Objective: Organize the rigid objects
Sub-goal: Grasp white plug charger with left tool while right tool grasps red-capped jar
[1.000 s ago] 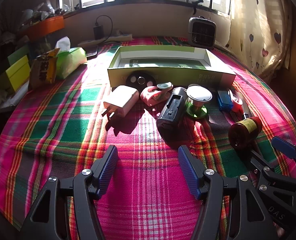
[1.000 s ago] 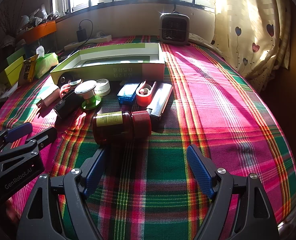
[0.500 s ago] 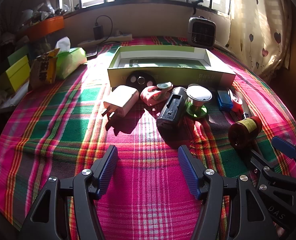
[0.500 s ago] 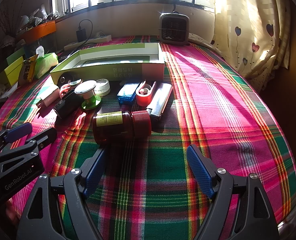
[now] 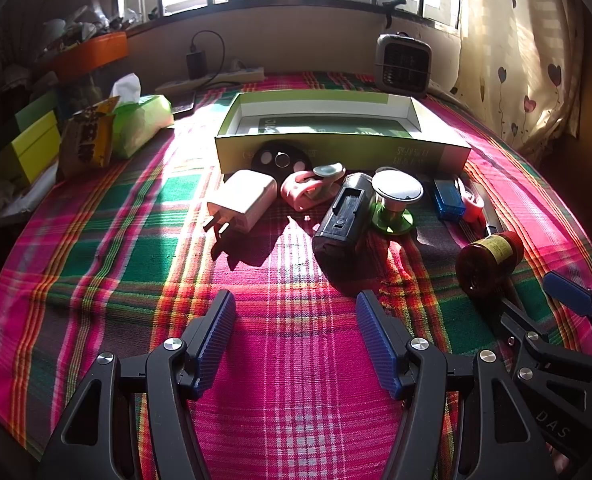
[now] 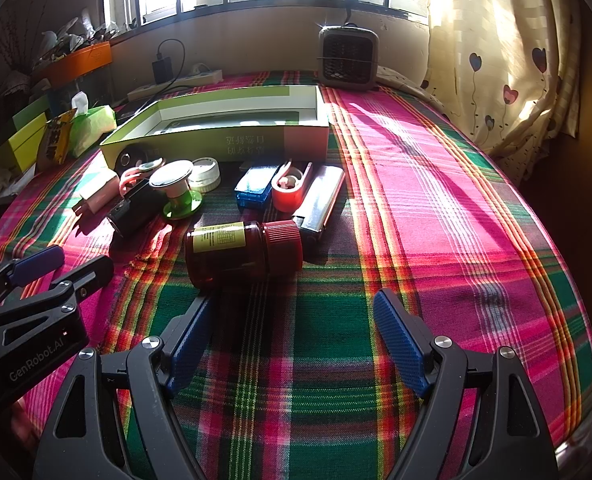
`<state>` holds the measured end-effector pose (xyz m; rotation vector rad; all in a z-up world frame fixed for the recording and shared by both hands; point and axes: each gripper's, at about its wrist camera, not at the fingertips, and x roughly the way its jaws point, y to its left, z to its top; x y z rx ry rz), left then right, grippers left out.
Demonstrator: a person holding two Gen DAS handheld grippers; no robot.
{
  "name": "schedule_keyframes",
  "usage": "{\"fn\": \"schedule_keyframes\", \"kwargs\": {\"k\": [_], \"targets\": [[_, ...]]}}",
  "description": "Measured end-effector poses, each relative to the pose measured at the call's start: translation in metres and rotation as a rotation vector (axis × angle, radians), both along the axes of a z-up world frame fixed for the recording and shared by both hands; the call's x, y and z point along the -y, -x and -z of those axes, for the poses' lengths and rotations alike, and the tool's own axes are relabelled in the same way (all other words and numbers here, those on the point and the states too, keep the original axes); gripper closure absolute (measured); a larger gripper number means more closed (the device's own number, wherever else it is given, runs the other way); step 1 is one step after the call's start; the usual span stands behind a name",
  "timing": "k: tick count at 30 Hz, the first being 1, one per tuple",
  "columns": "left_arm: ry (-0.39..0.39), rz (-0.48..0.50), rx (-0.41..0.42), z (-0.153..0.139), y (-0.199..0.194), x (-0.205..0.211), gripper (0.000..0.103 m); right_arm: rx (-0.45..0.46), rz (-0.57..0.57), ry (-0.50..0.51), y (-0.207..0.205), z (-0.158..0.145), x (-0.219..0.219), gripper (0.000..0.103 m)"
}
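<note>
Several small objects lie on a plaid cloth before an open green-and-white box (image 5: pixel 336 148) (image 6: pixel 224 142): a white charger (image 5: pixel 242 200), a pink clip (image 5: pixel 308 188), a black block (image 5: pixel 342 218), a silver-topped green stand (image 5: pixel 394 204) (image 6: pixel 176 188), a blue case (image 6: pixel 254 188), a red tape holder (image 6: pixel 290 188), a silver lighter (image 6: pixel 320 204) and a brown jar with red lid (image 6: pixel 240 252) (image 5: pixel 488 260) on its side. My left gripper (image 5: pixel 294 334) is open and empty, short of the black block. My right gripper (image 6: pixel 296 344) is open and empty, just short of the jar.
A small grey heater (image 6: pixel 348 58) stands at the back by the window. A tissue pack (image 5: pixel 140 124), snack bag (image 5: pixel 86 140) and yellow boxes (image 5: pixel 28 148) sit at the left edge. A power strip (image 5: pixel 216 78) lies at the back. A curtain (image 6: pixel 508 60) hangs at right.
</note>
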<state>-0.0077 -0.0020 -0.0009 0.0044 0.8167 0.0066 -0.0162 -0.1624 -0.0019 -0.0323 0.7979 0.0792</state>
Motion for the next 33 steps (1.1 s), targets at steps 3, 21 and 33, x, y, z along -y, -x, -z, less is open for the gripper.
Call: {"fn": "schedule_keyframes", "kwargs": {"k": [3, 21, 33], "targets": [[0.000, 0.000, 0.000, 0.000, 0.000, 0.000, 0.041, 0.000, 0.000, 0.000, 0.000, 0.000, 0.000, 0.024], [0.071, 0.053, -0.028, -0.003, 0.002, -0.013, 0.041, 0.028, 0.001, -0.073, 0.004, -0.014, 0.002, 0.024], [0.123, 0.027, -0.041, -0.007, 0.000, -0.039, 0.041, 0.019, 0.048, -0.084, -0.023, -0.028, -0.021, 0.024]]}}
